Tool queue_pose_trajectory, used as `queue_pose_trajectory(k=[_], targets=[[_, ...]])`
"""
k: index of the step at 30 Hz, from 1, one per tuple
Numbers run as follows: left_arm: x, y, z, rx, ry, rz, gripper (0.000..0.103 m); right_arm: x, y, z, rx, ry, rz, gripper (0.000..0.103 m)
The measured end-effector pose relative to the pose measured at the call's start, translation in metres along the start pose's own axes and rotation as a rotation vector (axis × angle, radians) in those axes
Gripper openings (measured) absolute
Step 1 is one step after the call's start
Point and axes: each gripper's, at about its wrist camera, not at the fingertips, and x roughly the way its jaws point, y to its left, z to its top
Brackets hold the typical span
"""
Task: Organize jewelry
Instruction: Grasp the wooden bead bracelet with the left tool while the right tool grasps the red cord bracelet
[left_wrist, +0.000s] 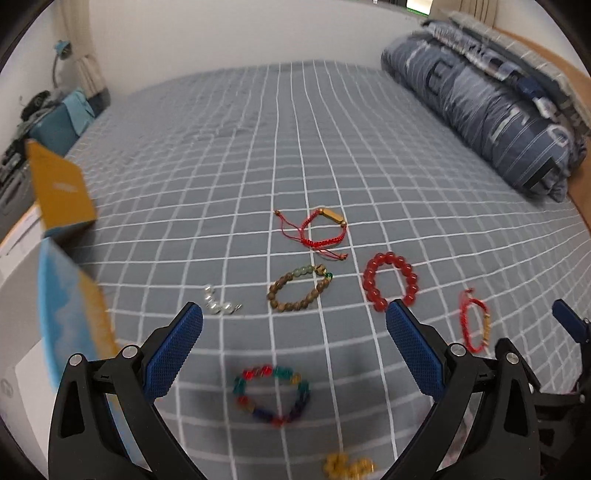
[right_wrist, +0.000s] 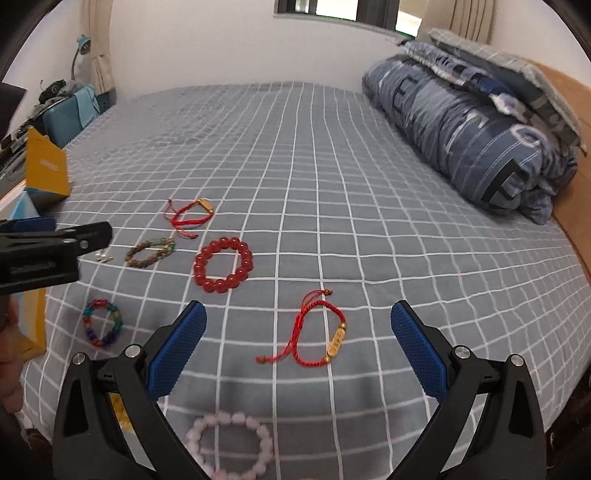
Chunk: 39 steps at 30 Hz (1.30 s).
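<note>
Several bracelets lie on a grey checked bedsheet (left_wrist: 258, 147). My left gripper (left_wrist: 294, 314) is open and empty above a multicoloured bead bracelet (left_wrist: 272, 395). Beyond it lie a brown wooden bead bracelet (left_wrist: 299, 291), a red bead bracelet (left_wrist: 389, 280), a red cord bracelet with a gold tube (left_wrist: 321, 229), a silver piece (left_wrist: 219, 304) and yellow beads (left_wrist: 347, 467). My right gripper (right_wrist: 298, 314) is open and empty over a second red cord bracelet (right_wrist: 321, 332). A pink bead bracelet (right_wrist: 232, 443) lies below it. The red bead bracelet (right_wrist: 223, 264) is ahead to the left.
A yellow and blue box (left_wrist: 61, 192) stands open at the bed's left edge, with a white surface (left_wrist: 14, 295) beside it. A folded blue duvet (right_wrist: 469, 122) and pillows lie at the right along a wooden headboard (right_wrist: 576, 206). A wall closes the far side.
</note>
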Motion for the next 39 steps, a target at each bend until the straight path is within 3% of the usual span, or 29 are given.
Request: queue_pose_trajectory(k=[6, 8, 13, 21, 24, 33, 35, 36, 39], targets=[[0.075, -0.004, 0.020, 0.019, 0.136, -0.035, 0.097, 0.046, -0.009, 0.008, 0.014, 0.094, 0.021, 0.096], [0.091, -0.002, 0.023, 0.022, 0.161, -0.003, 0.097, 0.057, -0.014, 0.008, 0.024, 0.117, 0.030, 0.096], [0.113, 0.005, 0.026, 0.014, 0.193, -0.029, 0.096, 0.081, -0.020, 0.001, 0.051, 0.188, 0.054, 0.094], [0.128, 0.003, 0.025, 0.043, 0.234, -0.037, 0.080, 0.097, -0.018, -0.005, 0.058, 0.229, 0.053, 0.089], [0.130, 0.002, 0.023, 0.055, 0.237, -0.046, 0.072, 0.104, -0.020, -0.006, 0.066, 0.253, 0.057, 0.082], [0.124, 0.000, 0.017, 0.074, 0.230, -0.030, 0.030, 0.110, -0.028, -0.008, 0.095, 0.290, 0.062, 0.062], [0.121, 0.000, 0.014, 0.070, 0.224, -0.011, 0.018, 0.110, -0.029, -0.008, 0.097, 0.291, 0.059, 0.051], [0.118, 0.001, 0.011, 0.064, 0.221, -0.015, 0.018, 0.110, -0.029, -0.008, 0.096, 0.289, 0.058, 0.048], [0.115, 0.003, 0.009, 0.058, 0.214, -0.019, 0.008, 0.107, -0.031, -0.008, 0.093, 0.289, 0.053, 0.024]])
